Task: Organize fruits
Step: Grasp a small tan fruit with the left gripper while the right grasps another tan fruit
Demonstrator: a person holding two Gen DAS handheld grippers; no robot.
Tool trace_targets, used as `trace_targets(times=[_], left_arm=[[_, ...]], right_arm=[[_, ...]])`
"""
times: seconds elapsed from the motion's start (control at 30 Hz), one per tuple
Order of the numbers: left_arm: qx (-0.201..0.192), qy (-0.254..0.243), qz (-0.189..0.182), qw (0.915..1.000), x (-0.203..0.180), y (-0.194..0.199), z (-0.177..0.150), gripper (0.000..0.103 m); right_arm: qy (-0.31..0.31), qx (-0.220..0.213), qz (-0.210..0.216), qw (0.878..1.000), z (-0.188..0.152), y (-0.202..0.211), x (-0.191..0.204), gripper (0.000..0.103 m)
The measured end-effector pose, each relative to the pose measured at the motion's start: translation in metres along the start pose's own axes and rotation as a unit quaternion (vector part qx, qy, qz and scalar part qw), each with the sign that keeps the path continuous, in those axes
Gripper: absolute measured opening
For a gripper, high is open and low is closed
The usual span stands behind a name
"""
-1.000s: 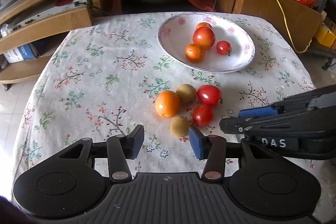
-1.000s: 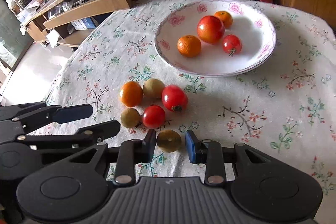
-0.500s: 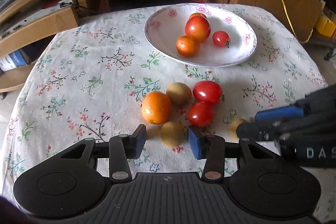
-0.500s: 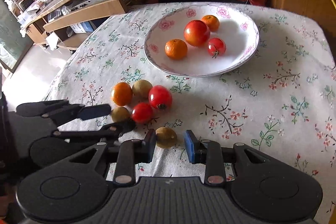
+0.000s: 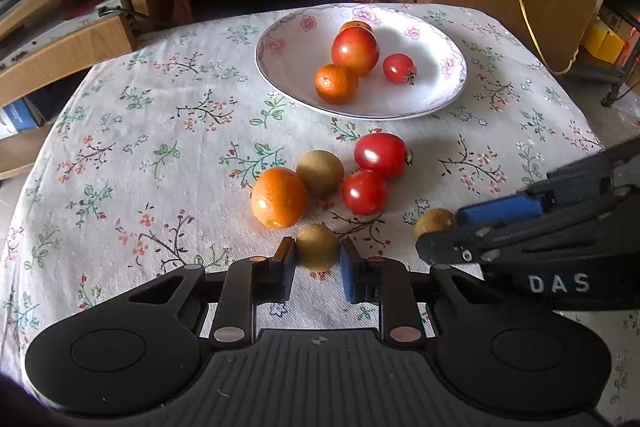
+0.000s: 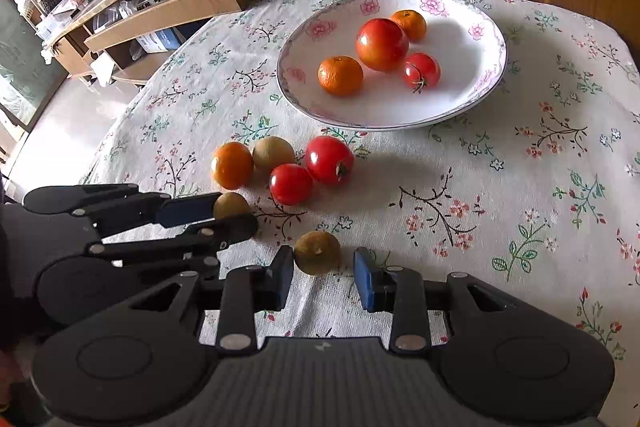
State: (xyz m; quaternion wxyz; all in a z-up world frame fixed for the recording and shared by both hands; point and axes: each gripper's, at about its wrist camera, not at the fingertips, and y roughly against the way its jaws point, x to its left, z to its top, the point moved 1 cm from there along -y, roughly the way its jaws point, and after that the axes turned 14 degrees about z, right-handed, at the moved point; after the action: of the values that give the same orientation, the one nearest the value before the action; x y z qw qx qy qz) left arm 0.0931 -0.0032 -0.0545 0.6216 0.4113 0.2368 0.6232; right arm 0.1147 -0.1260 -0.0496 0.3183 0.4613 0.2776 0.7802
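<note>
A white floral plate (image 5: 288, 67) (image 6: 480, 95) at the back holds two oranges and two tomatoes. On the cloth lie an orange (image 5: 279, 197), a brown fruit (image 5: 320, 171) and two tomatoes (image 5: 380, 155) (image 5: 364, 192). My left gripper (image 5: 317, 261) has closed on a small brown fruit (image 5: 317, 246), its pads touching both sides. My right gripper (image 6: 323, 267) is open around another small brown fruit (image 6: 318, 252), which touches the left pad with a gap on the right.
The flowered tablecloth (image 5: 140, 147) covers a small table. A wooden TV stand (image 5: 80, 43) with shelves and cables stands behind it. Floor shows at the left in the right wrist view (image 6: 60, 131).
My left gripper moved forward and closed onto the small brown fruit. My right gripper opened a little wider and drew back slightly; its fruit stays on the cloth.
</note>
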Motion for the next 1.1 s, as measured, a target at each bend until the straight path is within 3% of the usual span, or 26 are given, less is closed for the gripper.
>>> trace_targets(times=[0.13,0.57,0.73,0.9,1.1], left_arm=[[-0.003,-0.007,-0.003,1.0,0.0,0.008,-0.005,0.031],[0.002,-0.016,-0.009,0.9998,0.0,0.027,-0.021,0.035],[0.007,-0.01,0.0,0.9999,0.003,0.022,-0.02,0.036],[0.002,-0.013,-0.006,0.9999,0.001,0.021,-0.017,0.042],[0.003,-0.016,-0.001,0.9999,-0.003,0.013,-0.012,0.046]], right_arm=[[0.024,0.002,-0.019,1.0,0.002,0.002,0.01,0.025],[0.033,0.005,-0.026,0.999,-0.027,0.03,0.017,0.019],[0.029,0.001,-0.019,0.999,-0.028,0.029,0.015,0.02],[0.026,0.015,-0.025,0.999,-0.027,0.022,0.01,0.033],[0.02,0.011,-0.014,1.0,-0.029,0.019,0.003,0.034]])
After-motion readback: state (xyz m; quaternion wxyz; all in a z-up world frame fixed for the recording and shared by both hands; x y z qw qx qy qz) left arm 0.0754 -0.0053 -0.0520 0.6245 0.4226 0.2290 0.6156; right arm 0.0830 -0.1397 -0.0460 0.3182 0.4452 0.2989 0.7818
